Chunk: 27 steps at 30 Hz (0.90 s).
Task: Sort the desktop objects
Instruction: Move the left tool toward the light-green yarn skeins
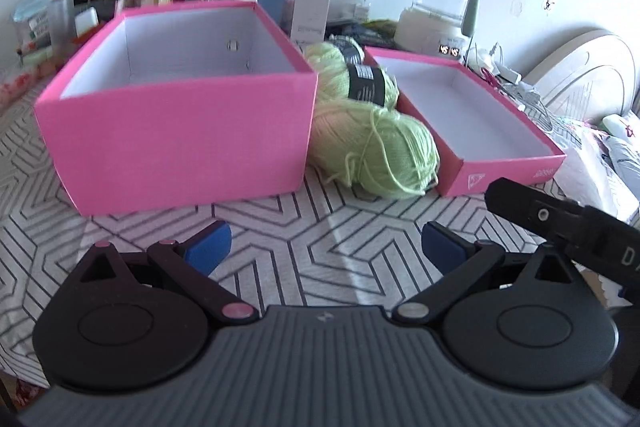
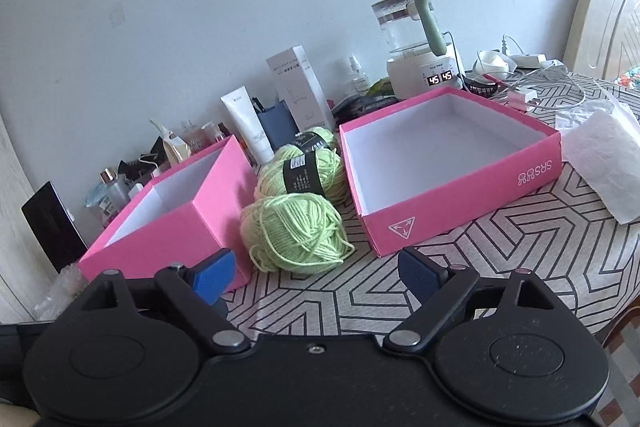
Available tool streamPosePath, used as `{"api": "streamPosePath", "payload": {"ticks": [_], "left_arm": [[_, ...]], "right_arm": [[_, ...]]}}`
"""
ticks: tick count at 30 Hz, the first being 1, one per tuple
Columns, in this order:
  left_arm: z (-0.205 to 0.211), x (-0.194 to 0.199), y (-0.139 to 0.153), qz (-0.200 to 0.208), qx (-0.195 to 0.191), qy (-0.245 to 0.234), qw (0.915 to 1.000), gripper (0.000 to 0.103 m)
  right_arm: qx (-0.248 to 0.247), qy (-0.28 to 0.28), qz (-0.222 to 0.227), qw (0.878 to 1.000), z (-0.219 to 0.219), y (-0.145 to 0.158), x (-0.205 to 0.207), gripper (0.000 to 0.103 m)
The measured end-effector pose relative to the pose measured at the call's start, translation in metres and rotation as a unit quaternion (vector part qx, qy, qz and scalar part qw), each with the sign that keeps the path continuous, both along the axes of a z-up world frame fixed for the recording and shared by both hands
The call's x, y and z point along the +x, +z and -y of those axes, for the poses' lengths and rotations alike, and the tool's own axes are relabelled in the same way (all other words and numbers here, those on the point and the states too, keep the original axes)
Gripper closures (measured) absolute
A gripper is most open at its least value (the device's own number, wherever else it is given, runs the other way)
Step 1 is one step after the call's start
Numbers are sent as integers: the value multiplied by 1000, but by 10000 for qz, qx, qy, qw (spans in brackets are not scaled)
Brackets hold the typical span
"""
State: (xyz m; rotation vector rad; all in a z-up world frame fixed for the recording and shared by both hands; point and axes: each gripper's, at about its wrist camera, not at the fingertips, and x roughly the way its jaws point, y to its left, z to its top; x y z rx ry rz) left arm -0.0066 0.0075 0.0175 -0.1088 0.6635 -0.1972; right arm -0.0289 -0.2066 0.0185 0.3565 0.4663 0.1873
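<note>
**Yarn waiting between two pink boxes, both tongs empty**

From where I stand, nothing has gone into either box yet. The deep pink cardboard box with the white lining (image 1: 180,131) sits on the left of the table with the grey-and-white geometric cloth (image 1: 304,227), and the shallow pink cardboard lid lying open side up (image 2: 452,163) sits to the right. Wedged between them are the pale green yarn balls: a loose unbanded ball (image 2: 296,231) nearest the person, touching the deep box's corner, and behind it a banded skein with a black paper label (image 2: 308,173), with a third partly hidden behind that.

The left gripper (image 1: 326,251) hovers low over the cloth in front of the deep box, its blue pads spread wide with nothing between them. The right gripper (image 2: 316,277) is likewise spread wide and empty, lined up almost straight at the loose ball.

The sensible first move, I'd say, is for the right tongs to take that front ball. It looks soft and loosely wound, with a strand trailing off its near side, so the fingers should straddle the fat middle and close well in, not pinch at the surface loops. Lift straight up before swinging left, or the tail may drag its neighbour or catch the box rim. The kettle with the lit display (image 2: 416,51) and the back clutter are well apart from all this.
</note>
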Motion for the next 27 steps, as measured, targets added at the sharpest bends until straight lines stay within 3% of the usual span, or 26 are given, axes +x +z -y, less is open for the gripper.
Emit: {"api": "streamPosePath", "payload": {"ticks": [6,9,11,15,17,21,23,27], "left_arm": [[7,3,-7,-65,-148,-50,9999,4],[2,-1,-4,7,-370,-45,9993,27],[-2,-5,1,108,-528,-112,9985,30],[-3,-9,7,284,-434,-112,9986,41],[-2,-4,10,304,-452,-133,9984,49],[2,5,4,228,-402,-200,9987,62],[6,11,0,177,-370,-268,9988,65],[17,24,-6,70,-292,-354,9989,65]], "right_arm": [[-290,-55,314,9991,-4,3,-3,11],[-153,-72,551,9983,-1,6,-9,12],[27,-94,705,9975,4,9,-13,12],[56,-120,903,9958,7,15,-16,14],[4,-43,871,9962,6,14,-14,20],[-95,150,671,9976,4,6,-4,49],[-159,243,545,9981,2,0,1,57],[-261,322,384,9984,3,-8,11,58]]}}
